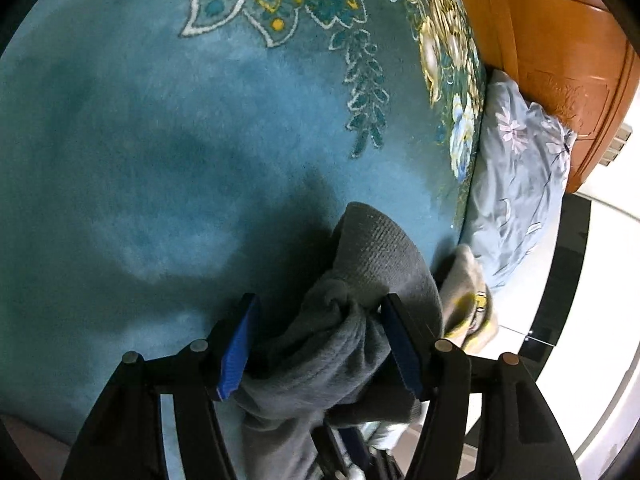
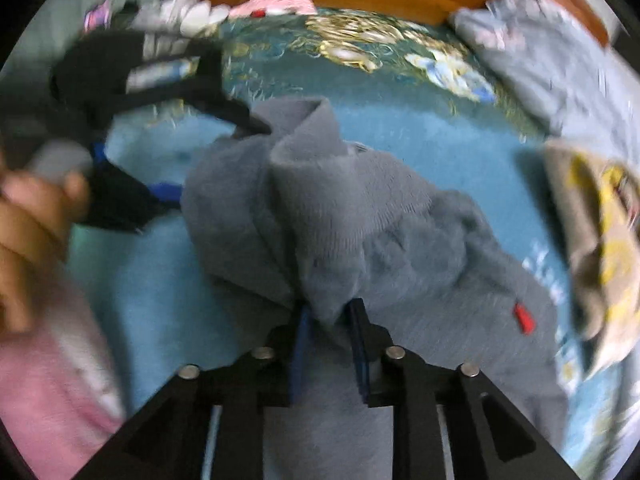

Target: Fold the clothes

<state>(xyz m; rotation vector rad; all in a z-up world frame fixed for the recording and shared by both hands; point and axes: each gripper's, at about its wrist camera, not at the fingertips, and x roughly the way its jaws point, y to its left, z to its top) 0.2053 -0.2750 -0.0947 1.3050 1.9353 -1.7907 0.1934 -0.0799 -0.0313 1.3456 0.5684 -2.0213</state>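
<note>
A grey knitted garment [image 2: 360, 220] with a small red tag hangs bunched above a teal floral bedspread [image 1: 160, 140]. My right gripper [image 2: 328, 320] is shut on a fold of it. My left gripper [image 1: 320, 312] stands open, with the same grey garment [image 1: 352, 312] bunched between its blue pads and touching the right pad. In the right wrist view the left gripper [image 2: 200, 156] shows at the left, its fingers on either side of the garment's edge, held by a hand.
A beige and yellow garment [image 2: 592, 248] lies at the right on the bedspread, also in the left wrist view [image 1: 472, 304]. A blue-grey floral pillow [image 1: 520, 176] lies by the orange wooden headboard [image 1: 560, 40]. Pink and white clothes [image 2: 272, 4] lie at the far edge.
</note>
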